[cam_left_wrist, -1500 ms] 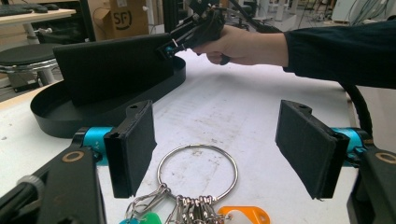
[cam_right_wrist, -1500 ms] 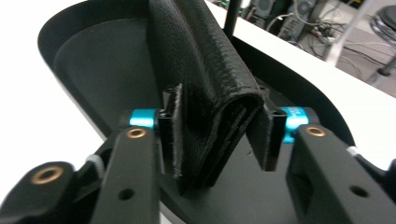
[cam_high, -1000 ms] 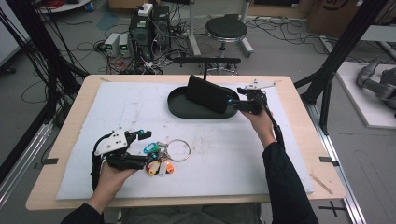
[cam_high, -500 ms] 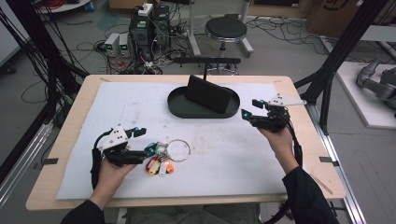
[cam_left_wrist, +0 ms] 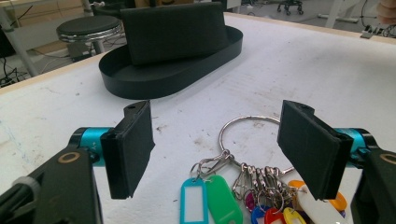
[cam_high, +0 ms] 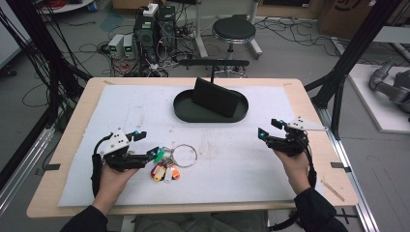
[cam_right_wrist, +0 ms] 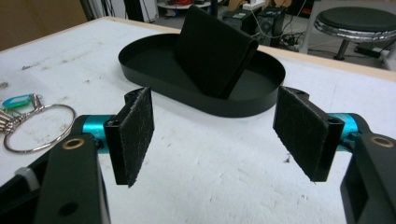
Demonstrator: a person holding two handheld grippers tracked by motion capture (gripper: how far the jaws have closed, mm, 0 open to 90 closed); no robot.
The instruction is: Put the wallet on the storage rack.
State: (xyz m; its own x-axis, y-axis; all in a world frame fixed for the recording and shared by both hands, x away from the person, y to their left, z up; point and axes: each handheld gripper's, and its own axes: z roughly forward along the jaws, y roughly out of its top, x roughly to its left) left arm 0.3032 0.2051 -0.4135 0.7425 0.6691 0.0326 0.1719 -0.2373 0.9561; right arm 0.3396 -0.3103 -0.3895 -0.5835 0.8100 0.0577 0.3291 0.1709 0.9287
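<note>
Black wallet [cam_high: 215,98] propped in tray [cam_high: 183,110], key ring [cam_high: 183,155] nearby

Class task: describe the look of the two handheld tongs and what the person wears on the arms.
Both the left tongs and right tongs are black with turquoise collars, flat black pads, grey three-cornered top plates and trailing black cables. The person's sleeves are dark.

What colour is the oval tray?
Black; the oval tray shows best in the right gripper view.
</note>
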